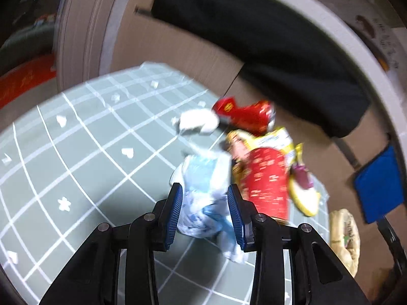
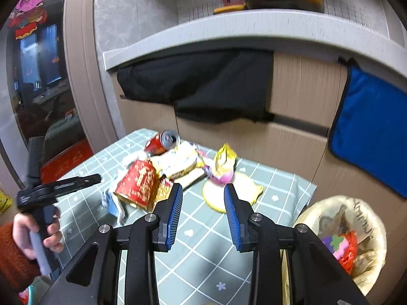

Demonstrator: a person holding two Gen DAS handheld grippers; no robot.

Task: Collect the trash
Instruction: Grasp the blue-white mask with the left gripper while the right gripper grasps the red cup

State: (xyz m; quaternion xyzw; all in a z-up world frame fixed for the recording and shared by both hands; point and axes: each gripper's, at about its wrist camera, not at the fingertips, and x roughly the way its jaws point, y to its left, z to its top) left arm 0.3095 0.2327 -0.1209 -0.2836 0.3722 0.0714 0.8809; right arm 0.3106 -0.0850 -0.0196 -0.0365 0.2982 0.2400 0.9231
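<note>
My left gripper (image 1: 205, 190) has its jaws around a crumpled white and light-blue plastic wrapper (image 1: 203, 190); the pads touch its sides. Beside it lie a red paper cup (image 1: 267, 180), a red can (image 1: 244, 115), a white crumpled tissue (image 1: 197, 122) and yellow wrappers (image 1: 302, 198). In the right wrist view my right gripper (image 2: 203, 190) is open and empty above the table, short of a yellow lid (image 2: 216, 195). The red cup (image 2: 138, 183), can (image 2: 162, 141), yellow packets (image 2: 178, 162) and the wrapper (image 2: 112, 203) lie ahead-left. The left gripper (image 2: 76, 181) shows there, held by a hand.
A grey-green checked tablecloth (image 2: 203, 254) covers the table. A lined waste bin (image 2: 353, 239) with some trash stands right of the table. Cabinet fronts with a black cloth (image 2: 203, 86) and blue cloth (image 2: 371, 132) rise behind.
</note>
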